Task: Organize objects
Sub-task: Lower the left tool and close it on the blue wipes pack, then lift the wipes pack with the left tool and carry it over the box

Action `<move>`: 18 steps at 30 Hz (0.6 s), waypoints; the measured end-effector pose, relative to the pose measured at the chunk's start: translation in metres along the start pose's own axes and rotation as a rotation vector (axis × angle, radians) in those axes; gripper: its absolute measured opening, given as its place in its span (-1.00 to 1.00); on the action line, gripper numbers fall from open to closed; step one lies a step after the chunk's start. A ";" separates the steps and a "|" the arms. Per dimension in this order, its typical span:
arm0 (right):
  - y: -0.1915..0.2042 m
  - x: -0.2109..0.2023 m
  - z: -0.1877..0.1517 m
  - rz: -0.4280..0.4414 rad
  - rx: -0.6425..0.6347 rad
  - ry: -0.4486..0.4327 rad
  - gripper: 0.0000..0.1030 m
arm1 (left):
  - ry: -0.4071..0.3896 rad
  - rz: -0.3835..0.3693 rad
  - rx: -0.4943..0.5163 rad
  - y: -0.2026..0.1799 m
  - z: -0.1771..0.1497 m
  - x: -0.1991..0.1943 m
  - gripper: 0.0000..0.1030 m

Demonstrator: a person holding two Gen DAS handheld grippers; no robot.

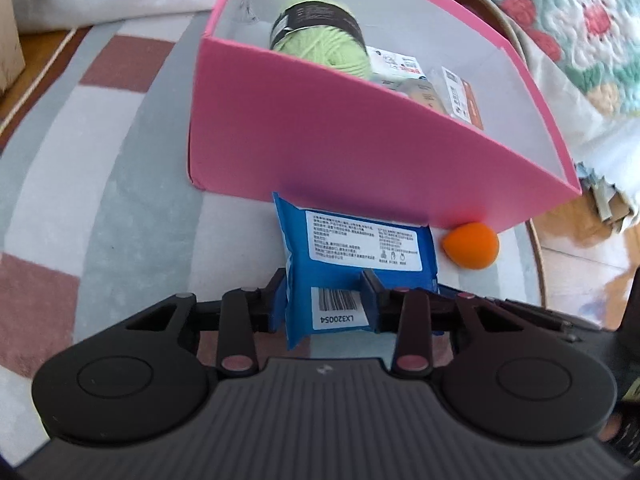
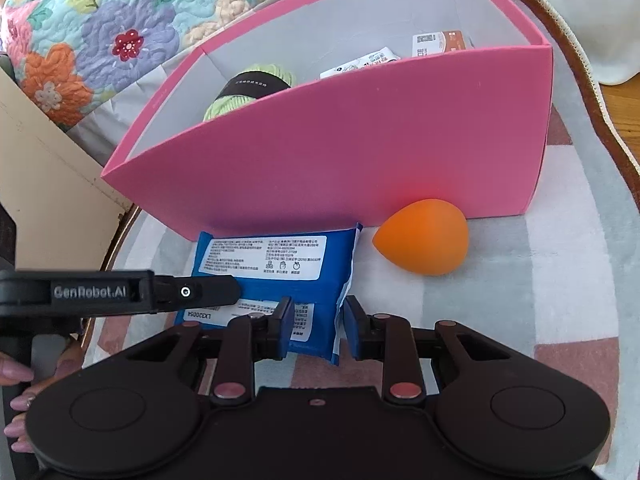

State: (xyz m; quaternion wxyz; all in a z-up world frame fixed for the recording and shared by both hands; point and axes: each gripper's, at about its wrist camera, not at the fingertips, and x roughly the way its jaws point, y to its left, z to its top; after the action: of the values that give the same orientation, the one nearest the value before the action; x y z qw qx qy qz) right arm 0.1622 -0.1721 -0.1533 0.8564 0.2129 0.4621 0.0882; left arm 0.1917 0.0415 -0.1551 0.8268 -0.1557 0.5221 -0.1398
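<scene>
Left wrist view: left gripper (image 1: 326, 300) clamps the blue wet-wipes pack (image 1: 352, 248) lying on the rug (image 1: 120, 200), against the pink box (image 1: 320, 140). Right gripper (image 2: 316, 326) pinches the pack's edge. Orange makeup sponge (image 2: 424, 246) beside it.

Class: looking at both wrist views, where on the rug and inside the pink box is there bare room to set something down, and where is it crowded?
Free: the rug left of the pink box and wipes pack; the rug right of the orange sponge; the box's near-left inside corner beside the yarn. Crowded: the strip before the box, with pack, sponge and both grippers; the box's right end, full of packets.
</scene>
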 end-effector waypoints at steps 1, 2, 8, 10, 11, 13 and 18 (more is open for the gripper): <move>-0.003 0.000 0.000 0.012 0.009 -0.001 -0.35 | -0.002 0.007 -0.003 -0.001 0.000 0.000 -0.29; -0.004 0.001 0.000 0.019 0.012 -0.004 -0.35 | -0.005 0.015 0.005 -0.003 -0.001 0.001 -0.29; 0.004 -0.001 -0.003 -0.020 -0.074 -0.036 -0.38 | -0.030 0.070 0.022 -0.004 0.000 -0.005 -0.31; -0.002 -0.001 -0.003 0.000 -0.049 -0.036 -0.37 | -0.043 0.058 0.002 0.001 0.001 -0.005 -0.45; -0.004 -0.001 -0.002 0.008 -0.040 -0.031 -0.37 | -0.041 0.046 -0.008 0.002 0.001 -0.005 -0.48; -0.003 0.000 0.000 0.012 -0.043 -0.020 -0.36 | -0.045 0.052 0.015 -0.002 0.000 -0.006 -0.52; 0.001 -0.005 -0.007 0.026 -0.043 -0.003 -0.29 | -0.011 0.032 -0.012 -0.003 -0.008 -0.013 -0.51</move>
State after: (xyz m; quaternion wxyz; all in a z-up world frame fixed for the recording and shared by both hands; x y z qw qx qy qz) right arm 0.1533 -0.1708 -0.1524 0.8603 0.2006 0.4559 0.1086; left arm 0.1788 0.0431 -0.1460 0.8309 -0.1529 0.5208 -0.1225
